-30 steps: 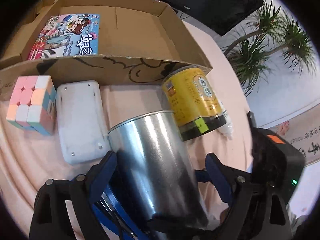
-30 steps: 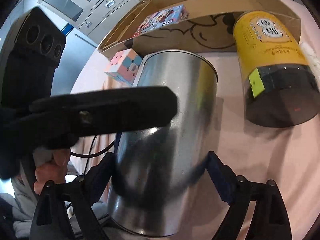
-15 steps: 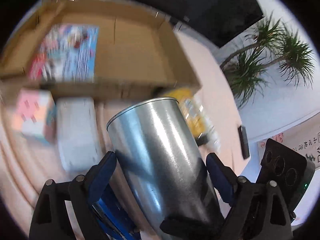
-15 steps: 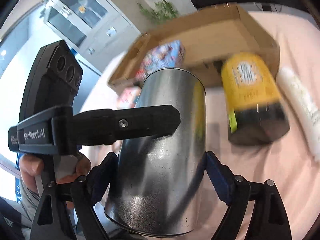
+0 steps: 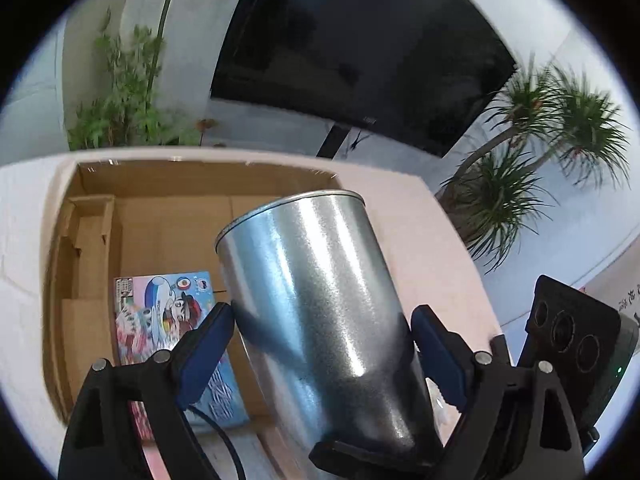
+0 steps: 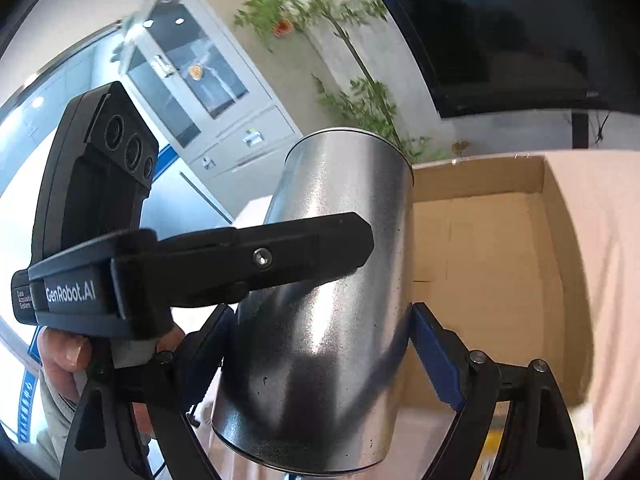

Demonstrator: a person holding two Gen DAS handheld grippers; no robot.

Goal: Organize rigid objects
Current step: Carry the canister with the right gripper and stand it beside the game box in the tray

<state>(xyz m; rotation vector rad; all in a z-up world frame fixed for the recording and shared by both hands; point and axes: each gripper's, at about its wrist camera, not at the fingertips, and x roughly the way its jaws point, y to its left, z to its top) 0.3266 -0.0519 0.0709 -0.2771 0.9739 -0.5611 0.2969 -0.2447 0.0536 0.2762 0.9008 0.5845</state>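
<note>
A shiny metal tin (image 5: 320, 312) is held in the air between both grippers, above the near edge of an open cardboard box (image 5: 160, 220). My left gripper (image 5: 320, 340) is shut on the tin, blue pads pressed on its sides. My right gripper (image 6: 320, 344) is shut on the same tin (image 6: 328, 300) from the other side. The left gripper's body (image 6: 192, 260) crosses in front of the tin in the right wrist view. A colourful picture book (image 5: 172, 328) lies flat in the box.
The box (image 6: 500, 264) sits on a pink tablecloth (image 5: 432, 248). A dark screen (image 5: 360, 48) and potted plants (image 5: 540, 128) stand behind the table. A white cabinet (image 6: 208, 92) is at the left.
Both grippers have lifted the tin up off the table and carried it towards the box. The cube, white case and yellow jar have dropped out of view.
</note>
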